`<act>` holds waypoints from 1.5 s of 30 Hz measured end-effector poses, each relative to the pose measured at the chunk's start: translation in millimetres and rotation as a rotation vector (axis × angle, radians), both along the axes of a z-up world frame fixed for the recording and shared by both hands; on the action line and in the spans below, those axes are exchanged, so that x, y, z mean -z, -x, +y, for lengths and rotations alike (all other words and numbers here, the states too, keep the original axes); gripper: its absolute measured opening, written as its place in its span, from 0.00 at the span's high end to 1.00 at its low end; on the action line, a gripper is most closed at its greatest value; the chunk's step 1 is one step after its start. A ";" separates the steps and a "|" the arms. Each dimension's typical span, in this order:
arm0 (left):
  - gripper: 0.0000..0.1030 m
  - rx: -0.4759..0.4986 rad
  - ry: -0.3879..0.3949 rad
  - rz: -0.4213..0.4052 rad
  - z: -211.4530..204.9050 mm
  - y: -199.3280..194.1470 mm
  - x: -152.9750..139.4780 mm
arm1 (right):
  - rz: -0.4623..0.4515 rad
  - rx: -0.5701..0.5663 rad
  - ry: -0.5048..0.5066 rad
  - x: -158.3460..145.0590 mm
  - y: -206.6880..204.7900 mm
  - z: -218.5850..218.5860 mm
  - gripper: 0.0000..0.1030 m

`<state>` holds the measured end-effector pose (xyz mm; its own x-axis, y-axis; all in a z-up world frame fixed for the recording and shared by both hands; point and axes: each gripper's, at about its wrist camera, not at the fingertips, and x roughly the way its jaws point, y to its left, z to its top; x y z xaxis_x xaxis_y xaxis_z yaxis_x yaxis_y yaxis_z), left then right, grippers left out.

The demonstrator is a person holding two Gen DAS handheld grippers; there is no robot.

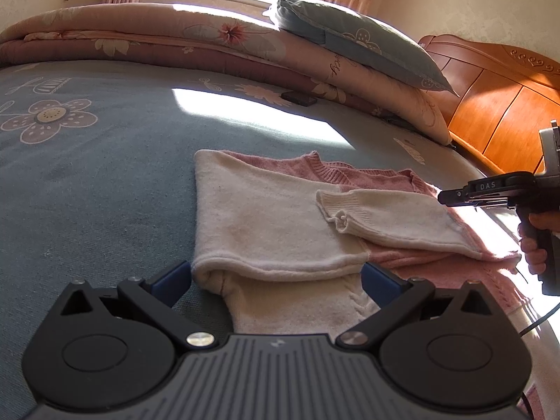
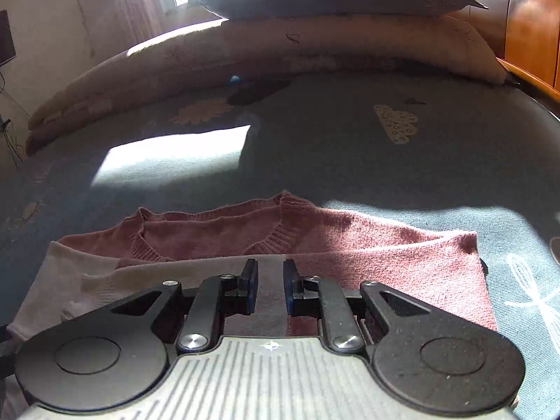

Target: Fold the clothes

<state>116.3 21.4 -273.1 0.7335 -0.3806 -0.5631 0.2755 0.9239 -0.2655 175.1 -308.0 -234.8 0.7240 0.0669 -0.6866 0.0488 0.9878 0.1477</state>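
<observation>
Where blue flowered bedsheet (image 1: 87,182) lies flat: pink-and-cream knit sweater (image 1: 280,203), sleeves folded across body. Left gripper (image 1: 276,280) jaws wide, cream hem between them, pads not pressing. Right gripper (image 2: 270,287) jaws narrowly parted, nothing gripped, above pink shoulder. Folded quilt (image 1: 175,42), pillow (image 1: 357,38) behind.

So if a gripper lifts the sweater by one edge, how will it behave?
The sweater is soft knit, with a sleeve draped limply across it, so it would probably sag and the folds slip open. It looks light. Its fuzzy surface likely grips the bedsheet, so pushing would bunch it rather than slide it.
</observation>
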 end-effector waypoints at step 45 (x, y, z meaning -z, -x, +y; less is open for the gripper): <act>0.01 -0.334 0.194 -0.002 100.2 -11.1 -21.9 | 0.114 -0.492 -0.079 2.1 9.7 232.6 0.80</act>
